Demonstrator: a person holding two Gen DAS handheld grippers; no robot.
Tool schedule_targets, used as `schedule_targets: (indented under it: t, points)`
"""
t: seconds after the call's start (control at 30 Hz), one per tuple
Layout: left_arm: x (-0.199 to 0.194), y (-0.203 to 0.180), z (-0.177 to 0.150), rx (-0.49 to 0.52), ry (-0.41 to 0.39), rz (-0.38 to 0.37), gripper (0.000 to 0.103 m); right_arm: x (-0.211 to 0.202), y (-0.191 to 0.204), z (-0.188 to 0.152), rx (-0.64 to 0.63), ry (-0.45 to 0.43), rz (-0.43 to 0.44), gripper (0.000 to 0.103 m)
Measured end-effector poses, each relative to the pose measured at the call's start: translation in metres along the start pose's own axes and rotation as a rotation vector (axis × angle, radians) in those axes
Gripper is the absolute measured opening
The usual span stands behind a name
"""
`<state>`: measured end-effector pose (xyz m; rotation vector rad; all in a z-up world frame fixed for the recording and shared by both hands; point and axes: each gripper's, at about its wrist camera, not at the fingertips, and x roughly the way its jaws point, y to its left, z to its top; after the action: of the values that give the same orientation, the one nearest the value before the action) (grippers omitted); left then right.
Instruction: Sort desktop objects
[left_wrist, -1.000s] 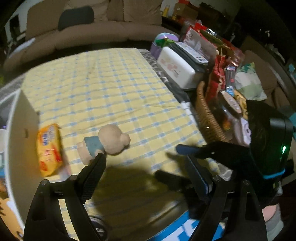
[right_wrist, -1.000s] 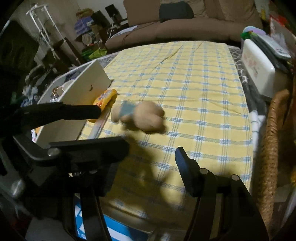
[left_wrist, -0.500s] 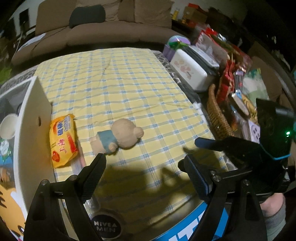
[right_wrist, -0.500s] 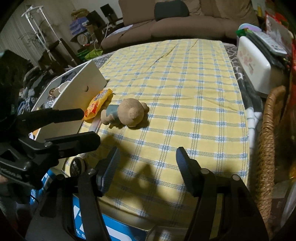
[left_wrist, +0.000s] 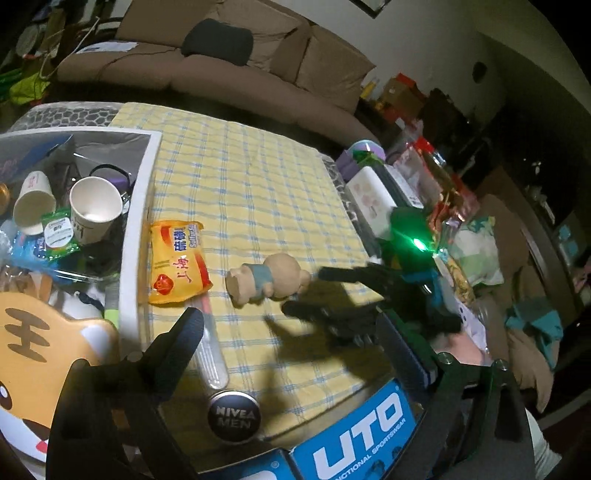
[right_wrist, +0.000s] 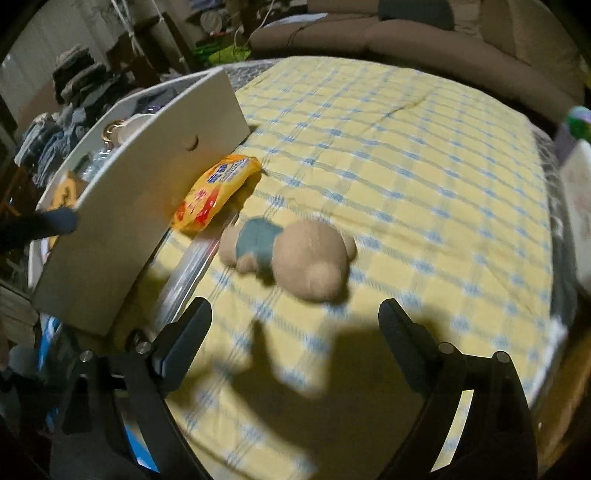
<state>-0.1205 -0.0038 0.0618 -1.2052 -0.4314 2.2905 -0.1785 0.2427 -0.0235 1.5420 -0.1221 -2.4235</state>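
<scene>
A tan plush bear (left_wrist: 267, 282) (right_wrist: 291, 254) in a blue shirt lies on the yellow checked cloth (left_wrist: 251, 192). Left of it, a yellow packet (left_wrist: 179, 266) (right_wrist: 216, 192) rests against the white box (left_wrist: 136, 229) (right_wrist: 147, 177). A clear tube (left_wrist: 212, 350) and a Nivea tin (left_wrist: 233, 415) lie near the front edge. My right gripper (right_wrist: 295, 306) (left_wrist: 317, 291) hovers just short of the bear, jaws opening, nothing between them. My left gripper (left_wrist: 290, 321) hangs over the front edge, also opening and empty.
The white box holds paper cups (left_wrist: 96, 206) and several small items. A white case (left_wrist: 369, 192) and piled snack packs (left_wrist: 443, 206) crowd the right side. A blue carton (left_wrist: 354, 424) stands below the front edge. A sofa (left_wrist: 221, 62) is behind.
The left view swung left, bringing the box's inside into sight. The right gripper moved closer to the bear, and its jaws spread much wider.
</scene>
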Motion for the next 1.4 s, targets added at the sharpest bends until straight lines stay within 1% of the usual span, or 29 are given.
schedule_targets:
  t: [0.1,0.2,0.27,0.3,0.33,0.37,0.4,0.5,0.53,0.63,0.7,0.77,0.83,0.9,0.93,1.0,1.1,1.17,1.23,1.3,1.33,1.37,1.4]
  points:
    - [0.003,0.002,-0.003,0.034,0.011,0.028,0.096,0.008,-0.019,0.007,0.099,-0.016,0.072,0.091]
    - [0.005,0.005,-0.006,0.037,0.032,0.012,0.096,0.012,-0.027,0.011,0.125,-0.009,0.11,0.091]
    - [0.004,0.007,-0.007,0.035,0.032,0.008,0.096,0.016,-0.025,0.015,0.111,0.015,0.091,0.09]
    - [0.004,0.007,-0.007,0.039,0.031,0.015,0.096,0.021,-0.024,0.018,0.105,0.042,0.075,0.087]
    - [0.003,0.008,-0.007,0.037,0.031,0.017,0.096,0.026,-0.026,0.02,0.129,0.072,0.112,0.074]
    - [0.002,0.01,-0.007,0.028,0.031,0.008,0.096,0.027,-0.028,0.02,0.152,0.085,0.156,0.063]
    - [0.0,0.012,-0.007,0.018,0.031,-0.01,0.096,0.028,-0.029,0.021,0.168,0.097,0.172,0.062]
    - [-0.005,0.013,-0.005,0.016,0.026,-0.025,0.096,0.028,-0.022,0.018,0.144,0.15,0.15,0.06]
    - [-0.007,0.013,-0.004,0.016,0.025,-0.025,0.096,0.028,-0.019,0.013,0.138,0.178,0.14,0.059]
    - [-0.007,0.013,-0.005,0.008,0.033,-0.041,0.096,0.026,-0.01,-0.001,0.095,0.225,0.093,0.059]
    - [-0.008,0.012,-0.006,0.009,0.036,-0.048,0.096,0.015,-0.008,-0.008,0.097,0.214,0.065,0.059]
    - [-0.01,0.01,-0.007,0.012,0.037,-0.058,0.096,-0.01,-0.012,-0.016,0.123,0.161,0.059,0.06]
    - [-0.01,0.008,-0.007,0.014,0.042,-0.069,0.096,-0.033,-0.014,-0.024,0.136,0.127,0.052,0.063]
    - [-0.01,0.007,-0.008,0.012,0.044,-0.077,0.096,-0.043,-0.015,-0.028,0.123,0.124,0.022,0.063]
    - [-0.01,0.007,-0.008,0.01,0.044,-0.079,0.096,-0.046,-0.014,-0.031,0.105,0.129,-0.011,0.064]
    - [-0.011,0.007,-0.008,0.01,0.046,-0.078,0.096,-0.043,-0.011,-0.032,0.07,0.158,-0.026,0.064]
    - [-0.011,0.007,-0.008,0.012,0.041,-0.076,0.096,-0.027,-0.003,-0.029,0.052,0.197,-0.034,0.063]
    - [-0.01,0.007,-0.008,0.018,0.043,-0.07,0.096,-0.024,-0.005,-0.029,0.067,0.191,-0.011,0.063]
    - [-0.008,0.007,-0.009,0.022,0.049,-0.067,0.096,-0.024,-0.002,-0.027,0.08,0.166,0.004,0.063]
    - [-0.005,0.007,-0.01,0.025,0.062,-0.07,0.096,-0.019,0.001,-0.025,0.075,0.169,0.003,0.063]
    - [-0.004,0.007,-0.011,0.027,0.068,-0.068,0.096,-0.014,0.001,-0.024,0.078,0.179,-0.012,0.063]
    - [-0.003,0.006,-0.012,0.031,0.074,-0.068,0.096,-0.009,0.0,-0.023,0.086,0.192,-0.013,0.06]
    - [-0.002,0.005,-0.013,0.034,0.079,-0.069,0.096,-0.003,-0.001,-0.022,0.096,0.206,-0.003,0.049]
